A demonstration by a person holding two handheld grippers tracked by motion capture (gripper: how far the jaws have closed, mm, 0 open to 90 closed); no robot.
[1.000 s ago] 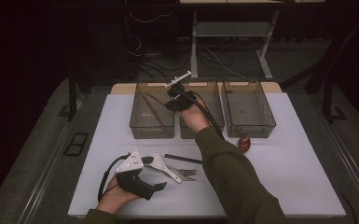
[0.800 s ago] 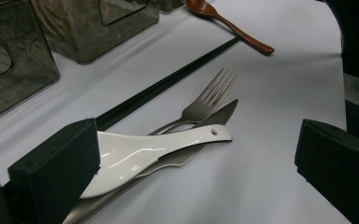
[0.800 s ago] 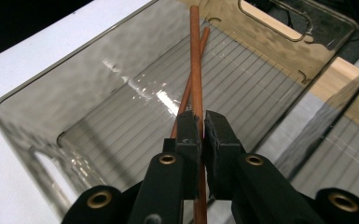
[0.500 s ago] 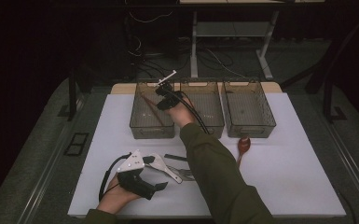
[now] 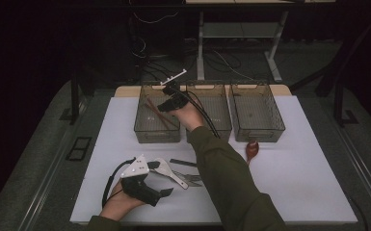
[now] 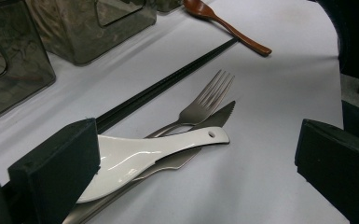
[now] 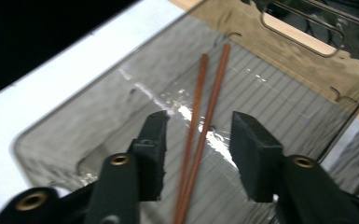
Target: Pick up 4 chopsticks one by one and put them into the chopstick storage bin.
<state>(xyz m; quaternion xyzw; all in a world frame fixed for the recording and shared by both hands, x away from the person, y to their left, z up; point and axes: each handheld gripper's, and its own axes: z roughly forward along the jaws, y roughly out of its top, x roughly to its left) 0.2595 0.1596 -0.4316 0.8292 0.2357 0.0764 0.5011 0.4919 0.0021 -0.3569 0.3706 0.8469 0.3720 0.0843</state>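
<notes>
High view. A white table (image 5: 308,183) was recorded with three clear bins in a row along its far side. The right gripper (image 5: 166,104) was held over the leftmost bin (image 5: 156,132), its jaws spread apart after just having opened, and nothing was clamped between them. A pair of brown chopsticks (image 5: 158,115) was seen lying slanted inside that bin, just below the jaws. The left gripper (image 5: 166,192) was held low at the near edge of the table, its jaws parted and empty. Just ahead of its jaws a white rice paddle (image 5: 169,173), a fork (image 5: 192,179) and a black chopstick (image 5: 183,162) were laid out; a brown wooden spoon (image 5: 252,149) was noted farther off, near the middle bin (image 5: 217,130).

Left gripper view. The two black jaws were seen wide apart, with nothing pressed by either pad. The white rice paddle (image 6: 149,156) was found between them, close against the left jaw, lying on the fork (image 6: 205,100) and a knife (image 6: 214,119). The black chopstick (image 6: 168,84) was seen running away beyond the jaws, and the wooden spoon (image 6: 228,28) lay past its far end.

Right gripper view. The jaws were recorded open, a clear gap on each side of the brown chopsticks (image 7: 205,107), which lay on the ribbed floor of the bin (image 7: 279,93) between and beyond the pads, untouched by them.
</notes>
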